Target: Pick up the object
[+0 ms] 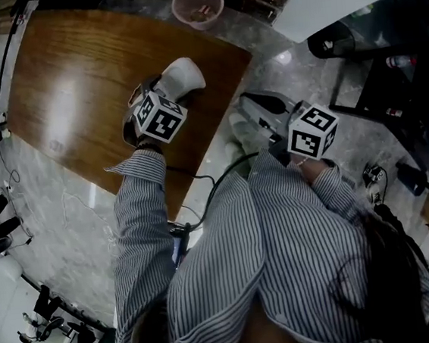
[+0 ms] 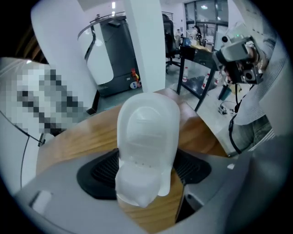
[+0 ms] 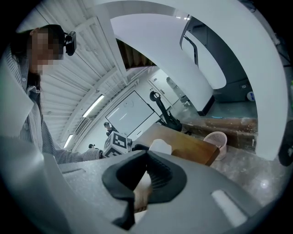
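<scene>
Brown wooden table (image 1: 76, 90): glossy top, with a glare patch near its left edge. Grey marbled floor tiles (image 1: 52, 222) surround it. A pink perforated plastic basket (image 1: 198, 5) stands on the floor just beyond the table's far edge; its contents are too small to identify. Thin dark wires (image 1: 5, 177) trail on the floor at left. Beyond the table stands a white-and-dark-grey cabinet machine (image 2: 107, 55), with a white square pillar (image 2: 144, 45) just beside it. Further right is a black-legged desk (image 2: 197, 59).

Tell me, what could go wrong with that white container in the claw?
The left claw pinches the white container near one end only, so it might tilt or slip out. The edge of the wooden table is close, so a dropped container could land on the floor.
</scene>
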`<state>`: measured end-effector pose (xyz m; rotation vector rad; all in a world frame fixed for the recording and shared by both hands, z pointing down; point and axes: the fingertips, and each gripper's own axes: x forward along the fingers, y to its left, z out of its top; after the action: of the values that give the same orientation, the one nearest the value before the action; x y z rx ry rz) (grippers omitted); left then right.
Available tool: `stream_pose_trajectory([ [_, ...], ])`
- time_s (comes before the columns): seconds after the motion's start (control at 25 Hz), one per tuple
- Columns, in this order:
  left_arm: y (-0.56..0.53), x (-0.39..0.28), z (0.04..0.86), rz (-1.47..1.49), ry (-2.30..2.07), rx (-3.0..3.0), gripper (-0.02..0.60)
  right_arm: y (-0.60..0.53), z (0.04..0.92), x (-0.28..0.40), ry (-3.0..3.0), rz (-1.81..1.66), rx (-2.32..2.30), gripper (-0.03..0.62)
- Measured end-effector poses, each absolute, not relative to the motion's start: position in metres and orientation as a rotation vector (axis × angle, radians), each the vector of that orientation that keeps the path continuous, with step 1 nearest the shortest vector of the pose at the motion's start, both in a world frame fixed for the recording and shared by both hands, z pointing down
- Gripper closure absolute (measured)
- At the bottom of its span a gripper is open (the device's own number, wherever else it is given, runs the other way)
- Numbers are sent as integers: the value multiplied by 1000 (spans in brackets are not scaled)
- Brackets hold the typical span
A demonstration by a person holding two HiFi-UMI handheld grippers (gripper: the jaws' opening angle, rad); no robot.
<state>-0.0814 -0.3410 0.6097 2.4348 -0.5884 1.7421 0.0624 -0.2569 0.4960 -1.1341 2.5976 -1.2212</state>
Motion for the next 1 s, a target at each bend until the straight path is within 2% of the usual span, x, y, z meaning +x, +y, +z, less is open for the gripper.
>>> stream_pose_trajectory([
  [0.48,-319,-112,561,1016,-996,2381,202,-257,476,27,2721,-1156,-955,592],
  [0.84,-302,-143,495,242,-1159,2311,217,-262,441,-10,2810,-1056,-793,592],
  [0.88,-299,-148,485,144,-1176,2298,256,-263,437,-15,2816,-1045,-776,592],
  [0.92,-298,-154,476,47,-1202,2275,378,-264,432,-19,2821,-1035,-760,592],
  [1.0,-296,-168,471,-82,-1233,2213,422,-267,426,-29,2833,-1017,-732,592],
])
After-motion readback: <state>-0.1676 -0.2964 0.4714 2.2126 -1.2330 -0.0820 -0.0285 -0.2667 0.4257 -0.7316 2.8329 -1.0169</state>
